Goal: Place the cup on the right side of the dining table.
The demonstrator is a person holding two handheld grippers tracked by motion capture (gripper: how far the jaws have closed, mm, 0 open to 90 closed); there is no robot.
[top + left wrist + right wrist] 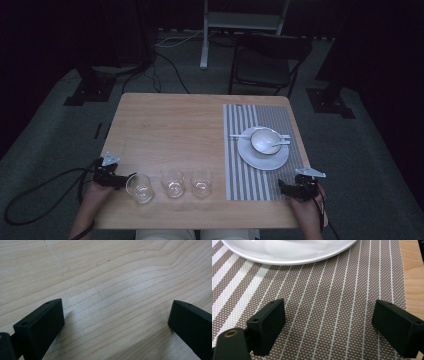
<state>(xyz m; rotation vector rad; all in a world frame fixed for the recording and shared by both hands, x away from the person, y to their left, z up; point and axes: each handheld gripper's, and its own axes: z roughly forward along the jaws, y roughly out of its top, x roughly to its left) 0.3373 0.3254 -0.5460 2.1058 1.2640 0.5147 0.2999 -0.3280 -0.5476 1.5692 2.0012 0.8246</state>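
At the lower frame edge of the high view, both forearms are cut off. The left claw [121, 181] sits jaws apart beside three glasses [172, 183]; the right claw [284, 188], also apart, rests on the striped placemat [240, 150]. Farther up, a spoon's [278, 144] bowl end is hard to make out inside the bowl [265, 140] on its plate [263, 159]. The counter [170, 125] lies bare at upper left.
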